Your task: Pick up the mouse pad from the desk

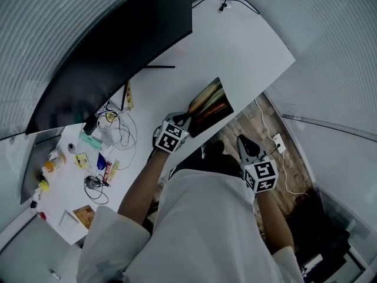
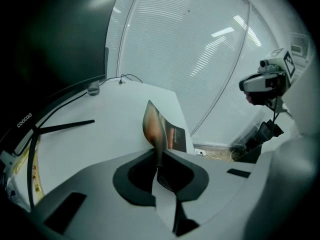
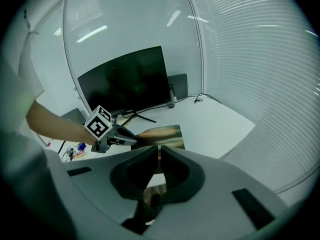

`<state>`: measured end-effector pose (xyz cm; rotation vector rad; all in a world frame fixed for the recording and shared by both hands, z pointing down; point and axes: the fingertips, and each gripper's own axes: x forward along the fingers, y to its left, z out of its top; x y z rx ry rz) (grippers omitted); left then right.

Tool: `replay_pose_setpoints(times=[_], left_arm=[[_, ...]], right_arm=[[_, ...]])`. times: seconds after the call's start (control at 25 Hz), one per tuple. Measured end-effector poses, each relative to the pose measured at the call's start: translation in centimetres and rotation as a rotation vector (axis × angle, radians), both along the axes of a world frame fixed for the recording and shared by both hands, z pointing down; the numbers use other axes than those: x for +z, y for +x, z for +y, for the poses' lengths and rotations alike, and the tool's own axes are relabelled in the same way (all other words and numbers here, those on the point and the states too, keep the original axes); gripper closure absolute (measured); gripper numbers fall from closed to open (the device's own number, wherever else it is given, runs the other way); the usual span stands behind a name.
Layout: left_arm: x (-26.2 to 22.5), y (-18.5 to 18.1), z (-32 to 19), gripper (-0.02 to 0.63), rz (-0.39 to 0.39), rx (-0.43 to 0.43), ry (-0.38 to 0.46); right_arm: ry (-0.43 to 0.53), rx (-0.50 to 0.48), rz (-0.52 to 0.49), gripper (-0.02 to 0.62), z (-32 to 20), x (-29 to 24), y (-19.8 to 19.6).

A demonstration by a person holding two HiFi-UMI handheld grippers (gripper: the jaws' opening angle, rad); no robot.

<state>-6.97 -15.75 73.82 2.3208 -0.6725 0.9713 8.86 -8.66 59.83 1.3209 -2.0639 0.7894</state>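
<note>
The mouse pad (image 1: 210,106), dark with an orange-brown picture, lies near the front edge of the white desk (image 1: 247,46). My left gripper (image 1: 186,120) is shut on its near left corner. In the left gripper view the pad (image 2: 157,126) rises bent and on edge out of the pinched jaws of the left gripper (image 2: 159,160). My right gripper (image 1: 242,140) hangs off the desk's front edge, over the wooden floor. Its jaws are shut with nothing between them (image 3: 159,156). From there the pad (image 3: 165,135) shows, with the left gripper (image 3: 131,139) at its left edge.
A wide black monitor (image 1: 112,52) stands at the back left of the desk, its thin stand foot (image 1: 159,67) pointing toward the pad. Cables and several small items (image 1: 100,152) clutter the desk's left. A cable (image 1: 227,3) lies far back. A wall socket and cord (image 1: 277,143) are on the floor.
</note>
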Motion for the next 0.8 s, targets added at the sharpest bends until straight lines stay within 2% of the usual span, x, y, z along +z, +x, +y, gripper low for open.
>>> replay_pose_setpoints(times=[0.24,0.44,0.8], left_arm=[[-4.5,1.0,0.5,0.568,0.079,0.005,0.07],[-6.8,0.8,1.0,0.568,0.093,0.007,0.098],[-11.4,-0.9,0.0,0.568,0.172,-0.12,0.148]], right_arm=[[0.048,0.002,-0.014,0.555,-0.9,-1.1,-0.2],[0.085,-0.019,-0.008,0.555,-1.9,-2.3,-0.5],[0.116,-0.088,-0.02,0.555,-4.5,-3.5,-0.9]])
